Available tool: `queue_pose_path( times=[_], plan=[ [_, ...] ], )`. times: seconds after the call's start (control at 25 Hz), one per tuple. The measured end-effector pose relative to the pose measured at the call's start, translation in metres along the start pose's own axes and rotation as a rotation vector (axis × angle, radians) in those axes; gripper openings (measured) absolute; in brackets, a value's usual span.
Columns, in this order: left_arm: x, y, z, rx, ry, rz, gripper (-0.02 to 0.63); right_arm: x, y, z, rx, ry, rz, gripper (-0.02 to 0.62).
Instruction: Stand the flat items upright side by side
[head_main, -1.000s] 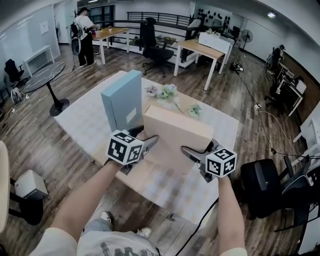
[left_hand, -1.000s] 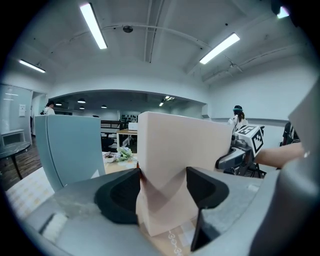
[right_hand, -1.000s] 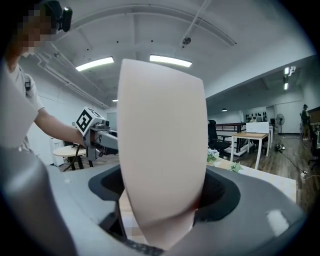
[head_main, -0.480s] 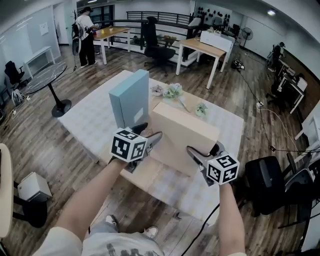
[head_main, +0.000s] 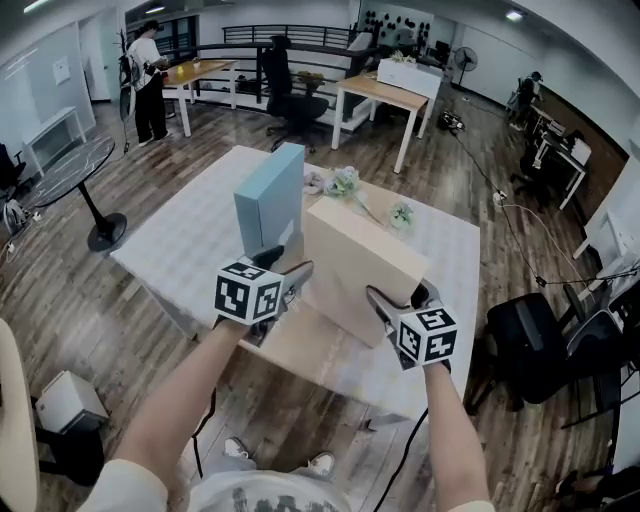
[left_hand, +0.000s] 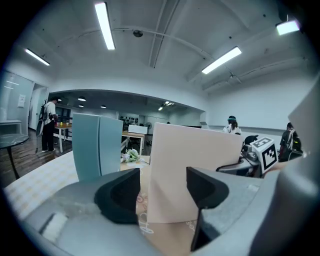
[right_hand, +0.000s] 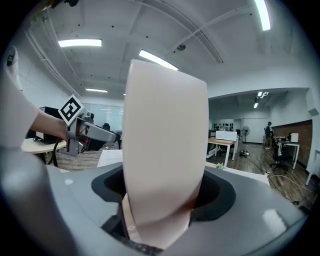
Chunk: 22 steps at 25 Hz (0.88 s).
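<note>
A pale blue box (head_main: 270, 195) stands upright on the checked tablecloth (head_main: 180, 250). Right next to it a beige box (head_main: 360, 265) stands on its long edge. My right gripper (head_main: 385, 305) has the beige box's near right end (right_hand: 165, 140) between its jaws. These jaws have just been closing and the pads press on its faces. My left gripper (head_main: 285, 285) is open at the box's left end. In the left gripper view the beige box (left_hand: 195, 170) shows just beyond the jaws, apart from the pads, and the blue box (left_hand: 92, 145) stands to its left.
Small artificial flowers (head_main: 340, 182) lie on the table behind the boxes. A black office chair (head_main: 530, 350) stands right of the table and a round side table (head_main: 70, 165) left of it. A person (head_main: 145, 70) stands at desks far back.
Both grippers have shifted across the table at the beige box's ends. The right gripper has turned and its jaws have narrowed on the box. The blue box stays upright.
</note>
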<state>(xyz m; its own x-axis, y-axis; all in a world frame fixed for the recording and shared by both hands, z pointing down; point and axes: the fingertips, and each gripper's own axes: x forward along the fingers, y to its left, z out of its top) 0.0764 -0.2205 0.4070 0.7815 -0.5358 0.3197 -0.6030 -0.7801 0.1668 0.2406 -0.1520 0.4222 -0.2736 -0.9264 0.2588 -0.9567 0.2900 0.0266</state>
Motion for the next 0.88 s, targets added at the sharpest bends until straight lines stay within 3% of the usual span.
queue_pose_path(
  times=[0.88],
  plan=[
    [-0.064,0.106,-0.005,0.041,0.008,-0.154,0.298,0.062,0.088,0.017,0.107,0.035,-0.558,0.354]
  ],
)
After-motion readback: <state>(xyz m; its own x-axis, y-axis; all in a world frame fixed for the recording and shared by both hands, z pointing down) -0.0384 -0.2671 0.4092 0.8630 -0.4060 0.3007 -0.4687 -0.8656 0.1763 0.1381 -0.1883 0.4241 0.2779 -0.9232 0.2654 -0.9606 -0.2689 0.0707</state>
